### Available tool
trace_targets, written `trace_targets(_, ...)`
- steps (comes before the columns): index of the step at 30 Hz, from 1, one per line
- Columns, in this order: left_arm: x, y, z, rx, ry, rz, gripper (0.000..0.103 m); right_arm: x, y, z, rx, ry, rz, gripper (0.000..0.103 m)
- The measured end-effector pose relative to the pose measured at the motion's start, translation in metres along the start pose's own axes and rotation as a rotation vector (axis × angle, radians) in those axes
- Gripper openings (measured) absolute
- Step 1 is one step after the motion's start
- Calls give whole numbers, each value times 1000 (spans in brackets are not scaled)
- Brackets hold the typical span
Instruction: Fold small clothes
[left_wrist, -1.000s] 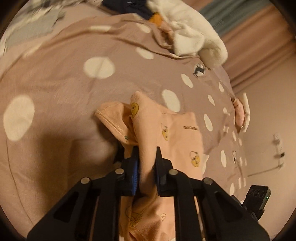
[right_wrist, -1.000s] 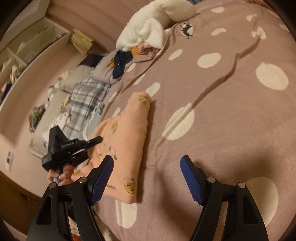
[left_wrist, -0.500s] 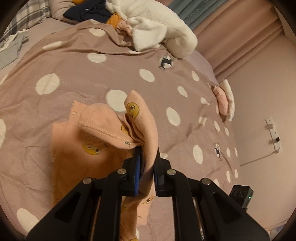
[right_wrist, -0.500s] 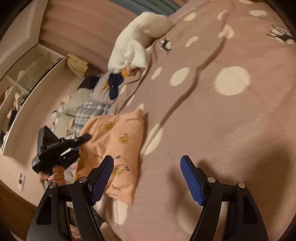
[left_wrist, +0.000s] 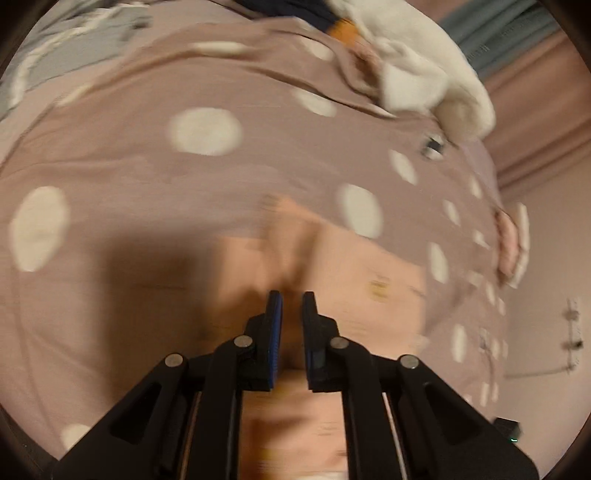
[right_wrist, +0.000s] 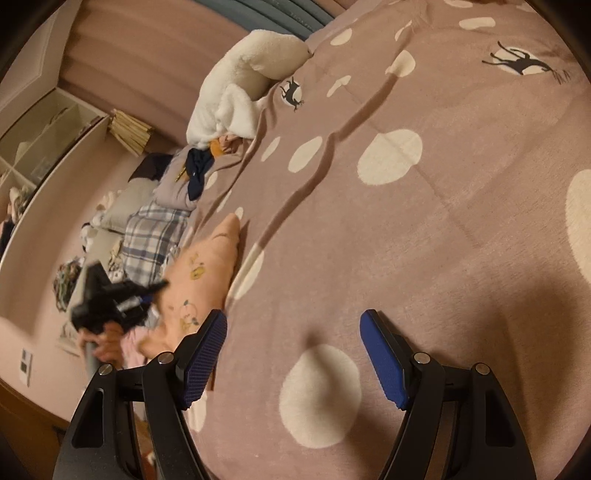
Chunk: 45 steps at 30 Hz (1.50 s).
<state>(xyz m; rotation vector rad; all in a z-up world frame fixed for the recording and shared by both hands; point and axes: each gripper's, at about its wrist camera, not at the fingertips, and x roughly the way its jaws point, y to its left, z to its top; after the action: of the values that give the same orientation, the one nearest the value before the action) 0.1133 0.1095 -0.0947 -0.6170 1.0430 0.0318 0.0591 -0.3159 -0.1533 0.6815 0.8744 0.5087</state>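
My left gripper (left_wrist: 291, 317) is pinched nearly shut on a fold of the peach printed garment (left_wrist: 362, 291); its jaws have just been closing the last bit, with the cloth between them, so the thin knit won't slide out while I carry this edge across. That view is blurred, so I can't make out which hem or corner I have, only that the fabric rises in a ridge straight ahead of the pads and spreads flat to the right. The garment lies on the polka-dot bedspread (right_wrist: 424, 229) near the edge of the bed, a good flat place to crease it. My right gripper (right_wrist: 293, 354) hangs over bare bedspread with its jaws wide and nothing between them; the garment is just beside its left finger, so I judge it is there to pin or smooth the cloth once the fold lands. From that side my hand (right_wrist: 107, 341) shows on the left tool's handle, beyond the peach cloth. The white fleece blanket (right_wrist: 251, 85) and the heap of other clothes (right_wrist: 195, 170) sit well apart at the far side of the bed, clear of the folding. I'd say the fold is under way, not set down yet
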Motion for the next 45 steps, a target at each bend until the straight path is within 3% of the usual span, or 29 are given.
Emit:
trace_targets(4,-9,15,-9,66,-33,144,8,15,16,-2,-42,28,-24,75)
trace_targets(6,-13,25,-13,55,-33,78,13,23,25,-3,-59,40,-9,75)
trace_targets(7,-15,30,-15,44,-30,36,25,29,33,-4,-74,51,2,75)
trace_targets(8,-16,35,-18,25,-20,-25,57,34,39,-6,-90,62,6,75)
trace_targets(10,-15,40,-24,-7,-3,-95,102,44,51,-9,-128,84,-1,76)
trace_targets(14,-15,44,-46,10,-20,-267,102,60,66,-15,-156,120,-8,84)
trace_targets(19,9,45,-54,27,65,-370,102,78,76,-15,-142,162,40,86)
trace_targets(21,10,41,-53,28,52,-427,102,84,78,-13,-135,173,59,86)
trace_targets(24,21,32,-45,6,130,-544,102,96,81,-5,-114,189,97,86)
trace_targets(31,36,9,-38,42,148,-519,101,144,97,17,-65,267,173,86)
trace_targets(33,38,6,-36,33,148,-537,94,154,99,20,-49,280,167,86)
trace_targets(35,43,5,-36,18,160,-517,70,164,100,21,-20,295,154,86)
trace_targets(36,46,8,-36,10,167,-477,63,166,100,19,-9,295,148,85)
trace_targets(37,48,14,-36,-6,168,-437,52,166,101,18,-12,293,141,82)
trace_targets(38,49,17,-36,-24,163,-437,51,164,104,16,-29,285,130,80)
trace_targets(42,37,9,-43,48,109,-366,41,159,121,6,-152,258,32,41)
trace_targets(43,35,6,-45,69,94,-357,34,158,123,5,-172,250,18,35)
trace_targets(45,30,4,-47,70,67,-355,31,152,128,6,-183,221,15,31)
